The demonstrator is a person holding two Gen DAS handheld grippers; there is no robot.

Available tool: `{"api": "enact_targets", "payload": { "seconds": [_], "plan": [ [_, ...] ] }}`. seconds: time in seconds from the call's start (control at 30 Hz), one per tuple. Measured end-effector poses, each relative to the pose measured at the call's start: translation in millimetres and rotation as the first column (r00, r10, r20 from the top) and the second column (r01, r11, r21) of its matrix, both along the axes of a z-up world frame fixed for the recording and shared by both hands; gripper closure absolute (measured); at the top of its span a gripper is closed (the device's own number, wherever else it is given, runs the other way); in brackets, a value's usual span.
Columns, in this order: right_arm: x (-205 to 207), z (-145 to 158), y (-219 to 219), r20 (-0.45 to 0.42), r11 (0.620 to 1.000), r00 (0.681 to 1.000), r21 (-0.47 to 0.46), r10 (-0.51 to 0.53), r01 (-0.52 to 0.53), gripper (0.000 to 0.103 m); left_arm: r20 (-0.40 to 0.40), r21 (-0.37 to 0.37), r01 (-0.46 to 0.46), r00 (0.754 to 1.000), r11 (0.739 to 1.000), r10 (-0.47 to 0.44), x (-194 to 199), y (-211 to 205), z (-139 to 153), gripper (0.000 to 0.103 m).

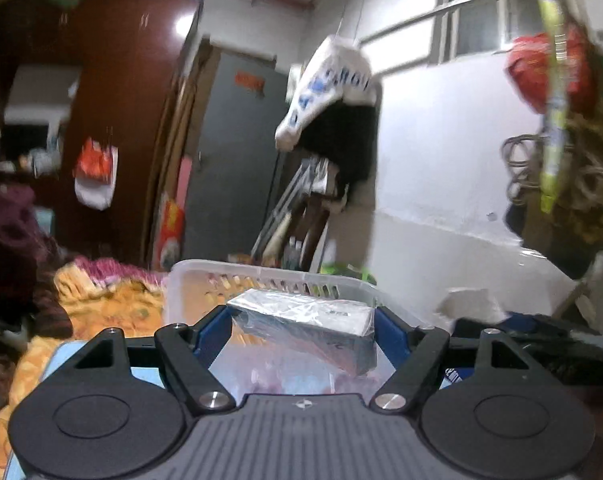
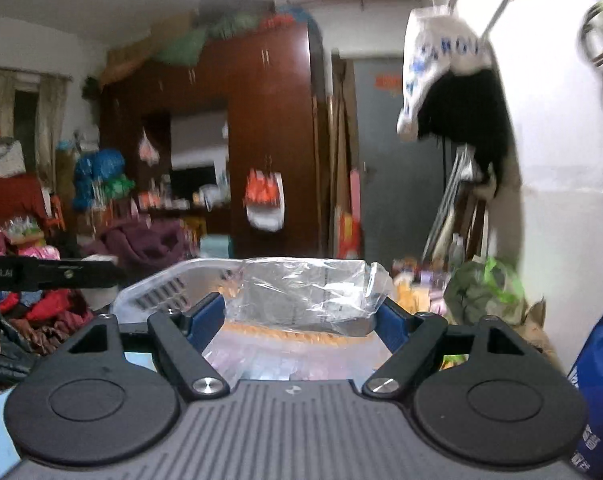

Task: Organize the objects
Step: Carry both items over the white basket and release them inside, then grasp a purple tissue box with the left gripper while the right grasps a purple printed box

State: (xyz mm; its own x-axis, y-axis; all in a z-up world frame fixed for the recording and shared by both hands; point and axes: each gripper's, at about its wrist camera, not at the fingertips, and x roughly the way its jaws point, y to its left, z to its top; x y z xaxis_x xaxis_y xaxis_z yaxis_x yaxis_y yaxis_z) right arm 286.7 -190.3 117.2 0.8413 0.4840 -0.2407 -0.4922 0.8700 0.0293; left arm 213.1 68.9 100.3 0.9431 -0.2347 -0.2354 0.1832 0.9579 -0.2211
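In the left wrist view a grey box wrapped in clear plastic [image 1: 317, 322] sits between the blue pads of my left gripper [image 1: 303, 314], which is shut on it. The right wrist view shows a box in a crinkled clear bag [image 2: 301, 300] spanning the pads of my right gripper [image 2: 301, 310], also shut on it. I cannot tell whether both hold the same box. A white slotted plastic basket [image 1: 261, 270] [image 2: 153, 280] lies just beyond the fingertips in each view. At the right edge of the left wrist view is a black finger [image 1: 501, 330] of the other gripper.
Orange patterned bedding [image 1: 113, 304] and a heap of dark clothes [image 2: 141, 240] lie left. A dark-red wardrobe [image 2: 269, 140] and grey door [image 1: 229, 152] stand behind. A white bag [image 1: 333, 80] hangs overhead. A green bag [image 2: 485, 292] and a blue bag [image 2: 597, 380] sit right.
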Motion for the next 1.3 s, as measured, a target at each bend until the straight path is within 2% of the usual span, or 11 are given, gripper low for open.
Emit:
{"api": "enact_targets", "payload": {
  "seconds": [0.13, 0.23, 0.33, 0.43, 0.57, 0.7, 0.73, 0.8, 0.87, 1.13, 1.3],
  "plan": [
    [41.6, 0.6, 20.6, -0.092, 0.998, 0.996, -0.068, -0.011, 0.005, 0.021, -0.129, 0.032, -0.04, 0.991, 0.999, 0.044, 61.4, -5.1, 7.3, 0.023],
    [47.2, -5.2, 26.5, -0.092, 0.995, 0.996, -0.097, -0.015, 0.006, 0.017, -0.176, 0.038, -0.027, 0.984, 0.999, 0.034, 79.2, -6.9, -3.9, 0.023],
    [39.6, -7.5, 22.0, -0.077, 0.997, 0.997, -0.08, 0.001, -0.007, 0.001, -0.18, 0.035, -0.015, 0.983, 0.999, 0.021, 81.6, -9.6, -12.0, 0.014],
    [21.1, -7.0, 3.8, -0.047, 0.999, 0.999, -0.02, 0.024, -0.025, 0.0, -0.157, 0.01, -0.009, 0.988, 1.0, 0.01, 71.8, -5.8, -12.7, 0.001],
    [-12.8, -21.6, -24.6, -0.023, 0.998, 0.999, 0.05, 0.038, -0.037, 0.0, -0.079, -0.019, -0.014, 0.997, 1.0, 0.013, 28.8, -4.6, -15.8, 0.0],
    [-51.8, -65.7, -54.1, -0.016, 0.996, 0.999, 0.069, 0.051, -0.049, 0.001, 0.013, 0.026, 0.014, 1.0, 1.0, -0.014, -46.6, -16.9, -45.2, 0.0],
    [-58.0, -74.9, -59.4, -0.016, 0.995, 0.998, 0.079, 0.055, -0.054, 0.004, 0.026, 0.035, 0.028, 0.999, 0.999, -0.029, -62.6, -20.1, -54.7, 0.0],
    [-63.0, -90.0, -65.6, -0.027, 0.995, 0.999, 0.088, 0.047, -0.044, 0.022, 0.028, 0.04, 0.039, 0.999, 0.998, -0.04, -91.1, -27.0, -77.3, 0.0],
    [-58.6, -95.9, -61.4, -0.037, 0.999, 0.999, 0.047, 0.021, -0.019, 0.027, 0.016, 0.047, 0.041, 0.999, 0.998, -0.042, -106.3, -33.0, -96.1, 0.0],
    [-35.6, -91.0, -23.6, -0.067, 0.991, 0.998, -0.132, 0.001, -0.01, 0.029, -0.063, 0.086, 0.058, 0.997, 0.995, -0.053, -91.0, -46.3, -125.2, 0.003],
    [-23.5, -98.4, -31.6, -0.176, 0.998, 0.984, -0.059, 0.022, -0.033, 0.029, -0.07, 0.114, 0.045, 0.997, 0.993, -0.037, -86.4, -51.4, -131.3, 0.003]
  ]
}}
